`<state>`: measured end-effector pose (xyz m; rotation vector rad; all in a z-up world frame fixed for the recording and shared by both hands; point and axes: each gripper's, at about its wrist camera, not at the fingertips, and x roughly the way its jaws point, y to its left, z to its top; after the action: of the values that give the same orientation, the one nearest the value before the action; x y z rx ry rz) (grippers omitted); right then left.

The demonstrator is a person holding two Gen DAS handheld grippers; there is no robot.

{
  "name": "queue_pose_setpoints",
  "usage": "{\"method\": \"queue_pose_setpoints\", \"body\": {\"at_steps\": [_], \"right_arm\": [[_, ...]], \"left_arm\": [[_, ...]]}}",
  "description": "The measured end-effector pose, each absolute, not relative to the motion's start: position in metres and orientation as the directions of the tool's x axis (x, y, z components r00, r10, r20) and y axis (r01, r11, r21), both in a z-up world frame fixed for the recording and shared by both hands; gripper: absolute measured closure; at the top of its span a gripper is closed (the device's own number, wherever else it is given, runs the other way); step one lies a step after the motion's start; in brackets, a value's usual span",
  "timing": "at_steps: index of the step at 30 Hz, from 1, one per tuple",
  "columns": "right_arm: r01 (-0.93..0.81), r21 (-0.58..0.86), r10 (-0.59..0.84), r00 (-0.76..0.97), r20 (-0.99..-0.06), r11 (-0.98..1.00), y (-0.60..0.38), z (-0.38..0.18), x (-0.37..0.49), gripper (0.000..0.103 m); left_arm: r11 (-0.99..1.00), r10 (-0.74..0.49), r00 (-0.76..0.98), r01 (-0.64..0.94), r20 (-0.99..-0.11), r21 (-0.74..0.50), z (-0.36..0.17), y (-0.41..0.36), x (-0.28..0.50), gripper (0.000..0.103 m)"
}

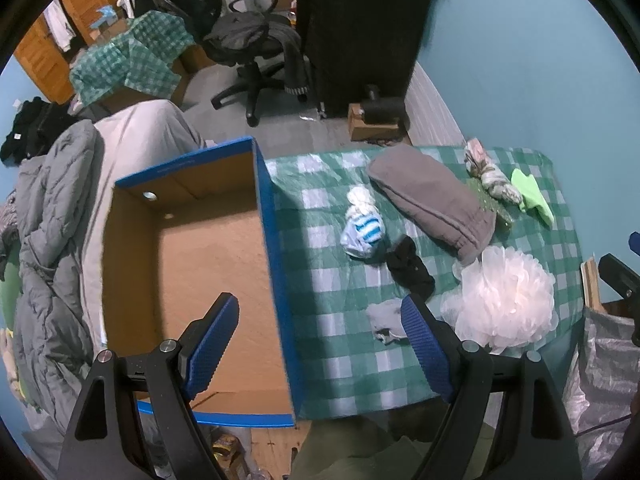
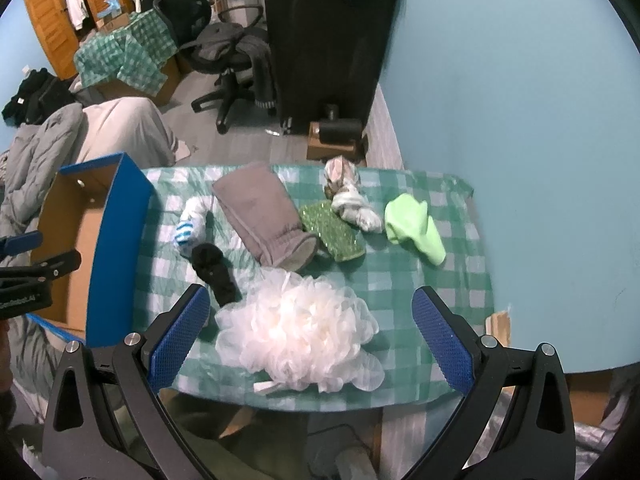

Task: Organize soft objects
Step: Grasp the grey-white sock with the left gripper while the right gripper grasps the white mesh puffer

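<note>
Both claws are gaping wide, holding nothing — the right claw [image 2: 310,336] is hovering above the white bath pouf [image 2: 300,332], the left claw [image 1: 320,336] near the blue box [image 1: 276,264].

white bath pouf [image 2: 298,330], between spread jaws

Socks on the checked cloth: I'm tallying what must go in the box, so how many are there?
3 that I can tell: a blue-striped sock nearest the box, a black sock just in front, and a small grey one at the near edge. Others may be hidden.
</note>
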<state>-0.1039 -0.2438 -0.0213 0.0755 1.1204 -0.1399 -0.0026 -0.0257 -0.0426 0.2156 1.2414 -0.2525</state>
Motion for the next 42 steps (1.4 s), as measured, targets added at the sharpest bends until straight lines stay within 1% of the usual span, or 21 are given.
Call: {"method": "queue_pose_setpoints", "body": {"at_steps": [6, 13, 26, 33, 42], "right_arm": [[0.174, 0.053, -0.016, 0.373, -0.928, 0.983, -0.258, -0.042, -0.103, 0.002], [0.177, 0.078, 0.019, 0.311, -0.950, 0.981, -0.267, -0.072, -0.100, 0.002], [0.101, 0.039, 0.016, 0.219, -0.975, 0.994, -0.264, -0.120, -0.091, 0.002], [0.073, 0.023, 0.010, 0.177, -0.984, 0.997, -0.263, -0.142, -0.088, 0.002], [0.039, 0.049, 0.044, 0.130, -0.991, 0.998, -0.260, -0.167, -0.087, 0.002]], "left_arm": [[0.944, -0.096, 0.228, 0.329, -0.969, -0.016, -0.066, -0.037, -0.005, 0.018], [0.929, -0.085, 0.188, 0.370, -0.978, -0.010, -0.090, -0.053, -0.006, 0.018], [0.892, -0.017, 0.157, 0.448, -0.987, 0.056, -0.129, -0.081, -0.011, 0.018], [0.879, 0.012, 0.128, 0.471, -0.992, 0.071, -0.153, -0.091, -0.012, 0.018], [0.852, 0.052, 0.128, 0.512, -0.990, 0.111, -0.178, -0.107, -0.013, 0.018]]}}
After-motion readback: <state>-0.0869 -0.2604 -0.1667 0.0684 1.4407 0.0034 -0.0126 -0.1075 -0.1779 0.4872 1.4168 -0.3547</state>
